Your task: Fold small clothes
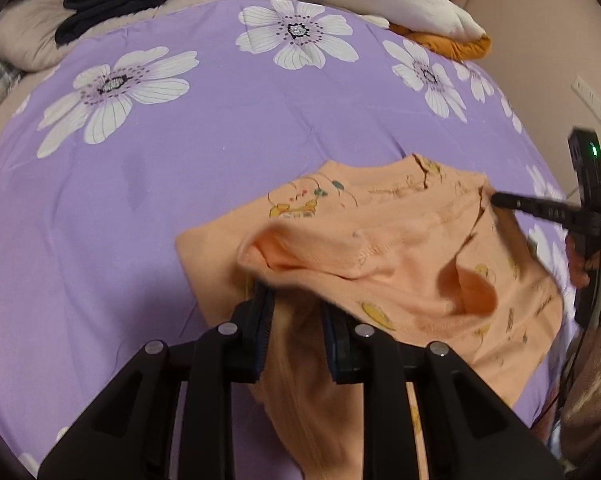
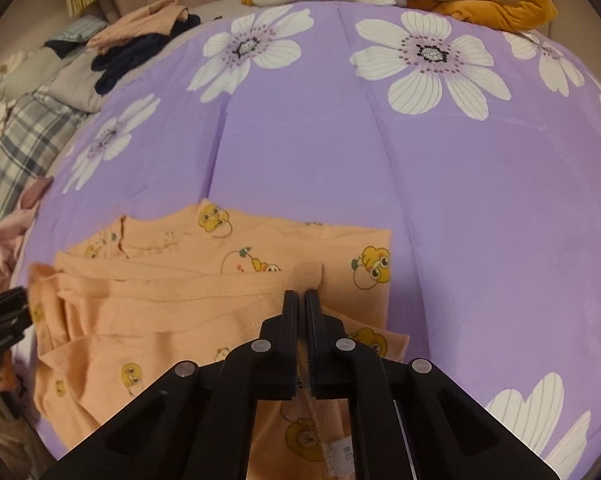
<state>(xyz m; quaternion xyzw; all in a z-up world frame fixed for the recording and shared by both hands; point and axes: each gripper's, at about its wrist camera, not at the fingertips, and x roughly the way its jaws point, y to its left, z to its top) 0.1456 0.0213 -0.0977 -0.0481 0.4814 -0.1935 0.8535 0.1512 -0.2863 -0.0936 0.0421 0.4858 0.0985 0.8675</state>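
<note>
Folding is partway: the peach cartoon-print garment lies doubled on the purple floral quilt, right gripper clamped on its hem, left gripper apparently pinching a bunched fold; squaring remains.

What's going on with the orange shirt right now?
Left gripper and right gripper both clamped on orange shirt. Shirt half-folded on purple blanket. Nothing in the way.
</note>
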